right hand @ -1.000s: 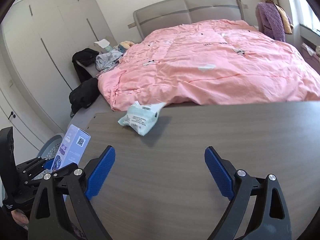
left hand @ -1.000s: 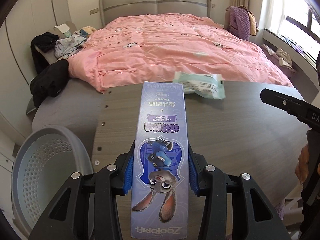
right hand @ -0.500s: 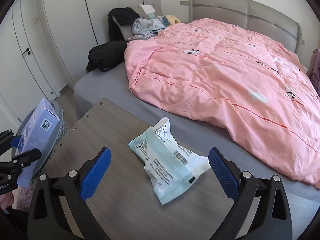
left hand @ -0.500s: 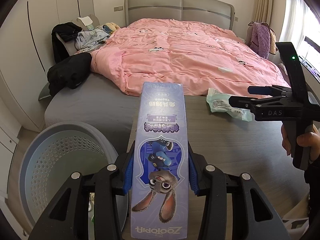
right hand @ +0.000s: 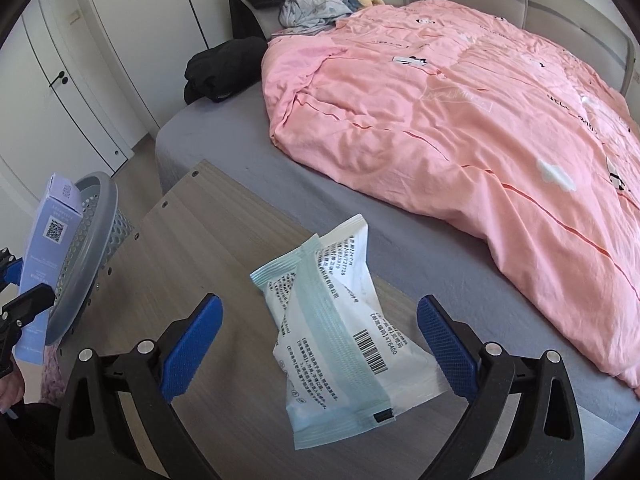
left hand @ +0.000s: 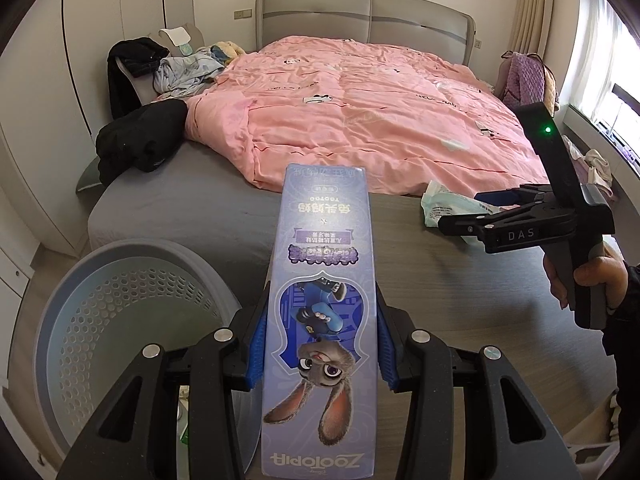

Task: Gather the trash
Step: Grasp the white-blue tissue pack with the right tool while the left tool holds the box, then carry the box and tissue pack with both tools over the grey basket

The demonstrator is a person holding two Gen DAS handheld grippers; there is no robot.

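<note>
Two things have moved in the last second: the left gripper, clamped on the purple box, now hangs beside the grey basket, while the wide-open right gripper has come around the wrapper on the table, so both pieces look nearly collected.

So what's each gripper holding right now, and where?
Left gripper clamps the tall purple Zootopia carton by its long sides, near one end. Right gripper holds nothing.
</note>
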